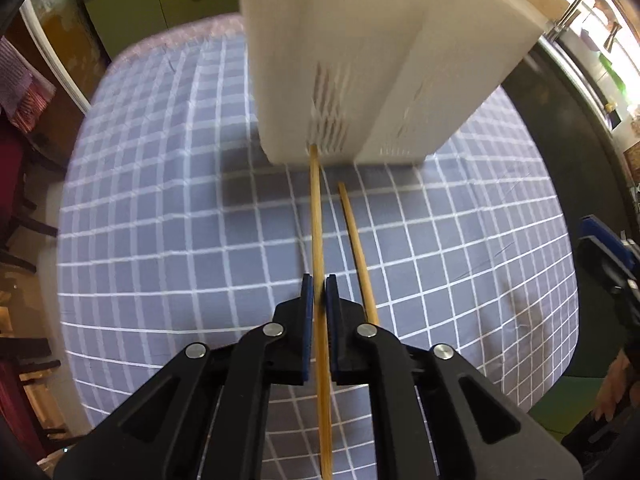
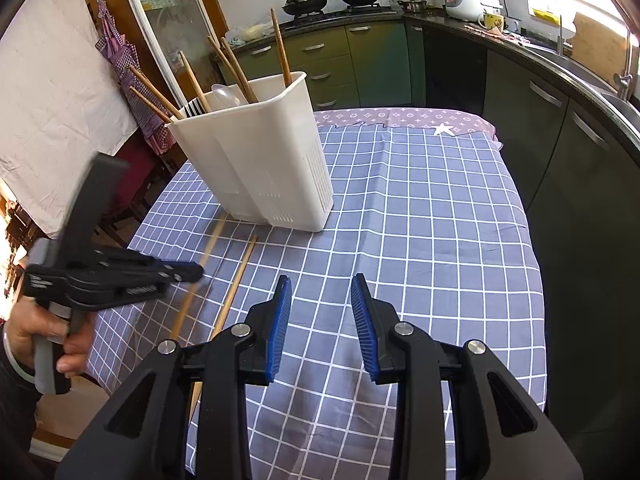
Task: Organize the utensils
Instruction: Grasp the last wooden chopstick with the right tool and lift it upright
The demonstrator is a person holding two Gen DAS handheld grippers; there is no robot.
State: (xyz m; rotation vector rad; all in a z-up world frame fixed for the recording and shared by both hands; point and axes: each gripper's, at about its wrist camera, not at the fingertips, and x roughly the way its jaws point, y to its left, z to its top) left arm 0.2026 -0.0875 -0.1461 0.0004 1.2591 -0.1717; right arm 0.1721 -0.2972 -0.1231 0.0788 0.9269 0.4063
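The left tool [image 1: 319, 292] is clenched on one chopstick [image 1: 317, 216], its pads pressed against the stick's sides. The stick's long axis runs straight out from the tool towards the holder [image 2: 256, 160], and in the left wrist view its far tip appears to touch the holder's base, though blur leaves contact uncertain. A second chopstick [image 2: 240, 276] lies flat on the counter [image 2: 420, 208] just right of the held one, nearly parallel, its far end stopping short of the holder.

The holder stands near the counter's far left corner, already carrying several chopsticks, a pale spoon and what looks like a fork. The right tool [image 2: 320, 304] hovers released over the counter's near middle, nothing between its pads, well apart from both sticks.

So the left hand is the nearer one. The held stick points at the holder's foot, not its mouth; it likely needs lifting and tipping upright before it can drop in.
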